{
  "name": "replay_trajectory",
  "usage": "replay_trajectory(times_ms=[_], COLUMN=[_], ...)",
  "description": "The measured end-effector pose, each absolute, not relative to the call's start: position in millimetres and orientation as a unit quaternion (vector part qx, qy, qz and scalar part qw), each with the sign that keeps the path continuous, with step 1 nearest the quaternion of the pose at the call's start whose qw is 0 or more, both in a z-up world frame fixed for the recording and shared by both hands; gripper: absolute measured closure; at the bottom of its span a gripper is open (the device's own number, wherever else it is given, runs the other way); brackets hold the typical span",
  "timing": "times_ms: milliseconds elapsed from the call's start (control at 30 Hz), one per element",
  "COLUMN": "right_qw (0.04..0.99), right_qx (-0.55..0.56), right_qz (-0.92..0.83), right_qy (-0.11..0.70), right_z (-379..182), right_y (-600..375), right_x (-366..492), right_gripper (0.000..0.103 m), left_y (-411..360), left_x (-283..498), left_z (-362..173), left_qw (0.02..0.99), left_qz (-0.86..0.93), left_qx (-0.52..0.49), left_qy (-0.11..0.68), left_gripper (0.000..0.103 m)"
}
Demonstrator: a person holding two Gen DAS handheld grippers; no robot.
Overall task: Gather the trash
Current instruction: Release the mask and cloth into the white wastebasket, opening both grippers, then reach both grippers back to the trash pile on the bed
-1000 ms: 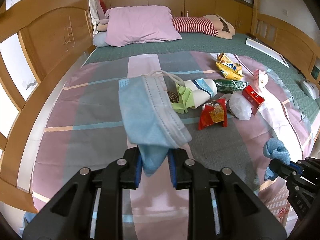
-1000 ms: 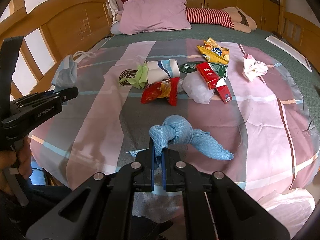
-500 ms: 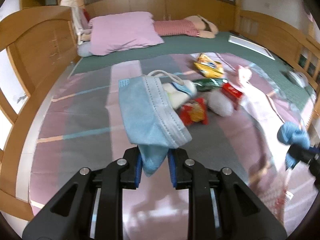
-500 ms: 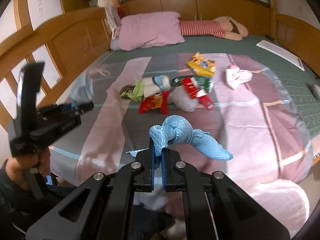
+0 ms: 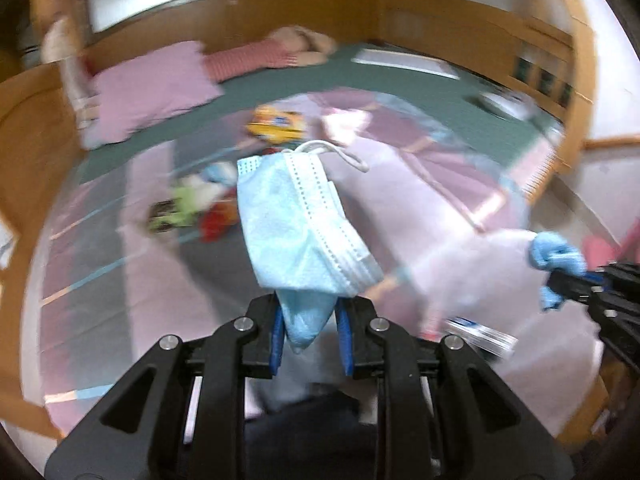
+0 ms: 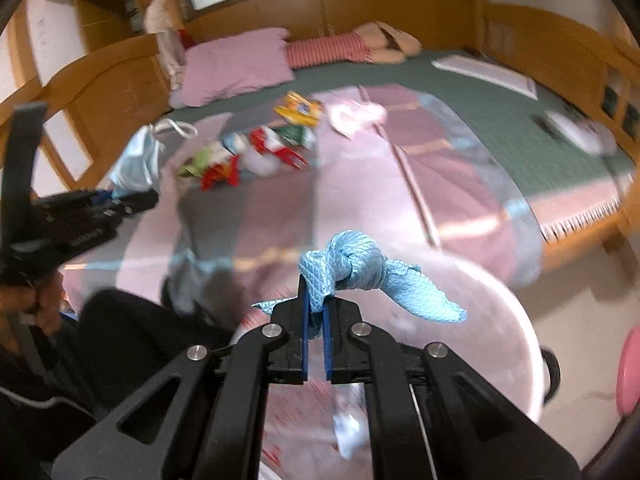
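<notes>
My left gripper (image 5: 310, 320) is shut on a light blue face mask (image 5: 296, 232), whose white ear loop (image 5: 340, 152) sticks up. The same mask (image 6: 136, 160) shows at the left of the right wrist view, in the left gripper (image 6: 120, 200). My right gripper (image 6: 316, 312) is shut on a knotted blue cloth (image 6: 360, 272); that cloth (image 5: 554, 256) hangs at the right edge of the left wrist view. Beneath the cloth lies a pale translucent bag (image 6: 460, 340) with scraps inside. A cluster of wrappers (image 6: 256, 152) stays on the striped bedspread (image 6: 360, 184).
A pink pillow (image 6: 236, 64) and a striped stuffed toy (image 6: 352, 44) lie at the head of the bed. Wooden bed rails (image 6: 104, 92) run along both sides. A crumpled pink-white paper (image 6: 356, 114) lies near the wrappers. A hand (image 6: 44, 304) and dark sleeve fill the lower left.
Both grippers have swung back and to the right, away from the wrapper pile toward the bed's corner. The pale bag now lies under the right gripper. Both loads stay held.
</notes>
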State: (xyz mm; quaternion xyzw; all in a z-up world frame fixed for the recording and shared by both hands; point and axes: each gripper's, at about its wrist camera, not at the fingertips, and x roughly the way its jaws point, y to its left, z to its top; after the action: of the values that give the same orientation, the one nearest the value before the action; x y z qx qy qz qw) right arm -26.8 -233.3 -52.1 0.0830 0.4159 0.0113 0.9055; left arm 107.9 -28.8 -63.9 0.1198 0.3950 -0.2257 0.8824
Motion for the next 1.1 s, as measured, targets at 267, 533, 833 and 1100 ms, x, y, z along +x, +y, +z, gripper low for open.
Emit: replay_trajectory(times_ms=[267,533,833,1100], right_qw=[0.887,0.922,0.921,0.910], right_qx=[0.166,0.141,0.153,0.152], right_qz=[-0.010,-0.049,-0.052,-0.008], right_qy=[0.432,0.357,0.355,0.387], right_z=[-70,-42,-43,-46], right_y=[-284,-300,-309,-270], right_x=[-64,-85,-70,17], right_gripper=[0.060,0.043,0.034,0.033], left_y=[-86,-118,-95,16], left_x=[77,61,89,188], left_z=[-75,-95,-96,-96], left_qw=[0.812,0.758,0.789,0.867], left_qz=[-0.362,-0.428,-0.377,-0.164], left_qx=[0.102,0.109,0.103,0.063], left_qy=[0.447,0.479,0.474,0.467], left_gripper=[0.080,0.046,0.014,0.025])
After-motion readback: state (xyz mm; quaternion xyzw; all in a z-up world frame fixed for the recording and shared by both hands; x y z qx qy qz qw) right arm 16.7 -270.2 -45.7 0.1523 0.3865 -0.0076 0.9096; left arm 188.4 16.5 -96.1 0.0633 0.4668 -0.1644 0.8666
